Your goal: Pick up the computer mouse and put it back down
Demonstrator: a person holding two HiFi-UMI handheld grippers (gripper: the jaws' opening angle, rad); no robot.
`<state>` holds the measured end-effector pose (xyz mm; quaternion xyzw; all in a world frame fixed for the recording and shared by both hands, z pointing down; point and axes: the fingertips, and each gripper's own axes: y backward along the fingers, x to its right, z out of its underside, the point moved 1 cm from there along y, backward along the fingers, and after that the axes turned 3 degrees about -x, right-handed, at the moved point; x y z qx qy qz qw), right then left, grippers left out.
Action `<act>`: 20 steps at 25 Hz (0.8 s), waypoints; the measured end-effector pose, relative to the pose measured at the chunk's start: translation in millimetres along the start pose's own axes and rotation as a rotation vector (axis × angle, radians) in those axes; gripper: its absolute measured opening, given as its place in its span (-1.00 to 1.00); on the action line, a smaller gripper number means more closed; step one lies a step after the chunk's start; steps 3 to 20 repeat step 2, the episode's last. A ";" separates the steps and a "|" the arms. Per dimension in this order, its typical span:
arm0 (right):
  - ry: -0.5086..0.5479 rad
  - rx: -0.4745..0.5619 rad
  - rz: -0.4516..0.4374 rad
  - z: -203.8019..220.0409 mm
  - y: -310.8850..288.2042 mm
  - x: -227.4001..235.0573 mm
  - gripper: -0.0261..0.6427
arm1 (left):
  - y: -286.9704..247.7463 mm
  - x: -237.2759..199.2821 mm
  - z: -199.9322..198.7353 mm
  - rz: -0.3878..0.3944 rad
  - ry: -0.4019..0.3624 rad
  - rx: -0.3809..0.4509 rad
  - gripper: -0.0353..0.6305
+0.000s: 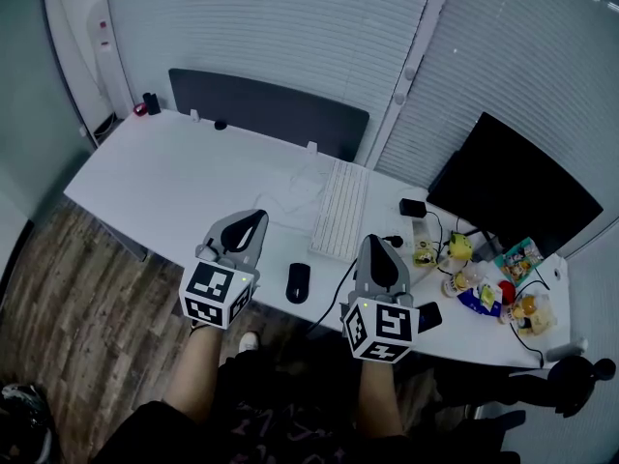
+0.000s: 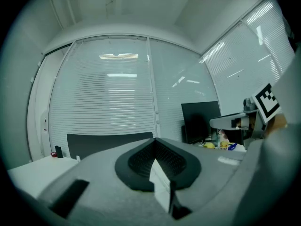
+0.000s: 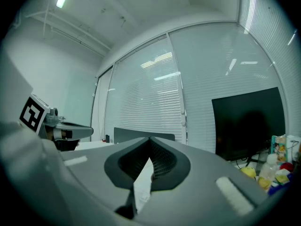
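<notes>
A black computer mouse point(image 1: 298, 281) lies on the white desk point(image 1: 174, 177) near its front edge, its cable running off to the right. My left gripper point(image 1: 255, 217) hovers just left of the mouse, shut and empty. To the mouse's right my right gripper point(image 1: 375, 243) is held the same way, shut with nothing in it. Both point level toward the blinds. In the left gripper view the left gripper point(image 2: 154, 141) has its jaw tips together. The right gripper point(image 3: 149, 139) shows the same in its own view. The mouse is hidden in both gripper views.
A white keyboard point(image 1: 340, 211) lies beyond the mouse. A black monitor point(image 1: 513, 187) stands at the right, with small toys and bottles point(image 1: 484, 283) and cables below it. A dark panel point(image 1: 271, 104) lines the desk's far edge. Wooden floor point(image 1: 68, 288) shows at left.
</notes>
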<state>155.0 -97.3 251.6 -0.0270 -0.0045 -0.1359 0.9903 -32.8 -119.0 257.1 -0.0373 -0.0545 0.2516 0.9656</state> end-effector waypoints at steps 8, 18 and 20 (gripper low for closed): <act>0.003 0.001 -0.002 -0.1 -0.1 0.4 -0.89 | 0.5 -0.3 -0.3 -0.003 0.001 0.003 -0.89; 0.003 0.001 -0.002 -0.1 -0.1 0.4 -0.89 | 0.5 -0.3 -0.3 -0.003 0.001 0.003 -0.89; 0.003 0.001 -0.002 -0.1 -0.1 0.4 -0.89 | 0.5 -0.3 -0.3 -0.003 0.001 0.003 -0.89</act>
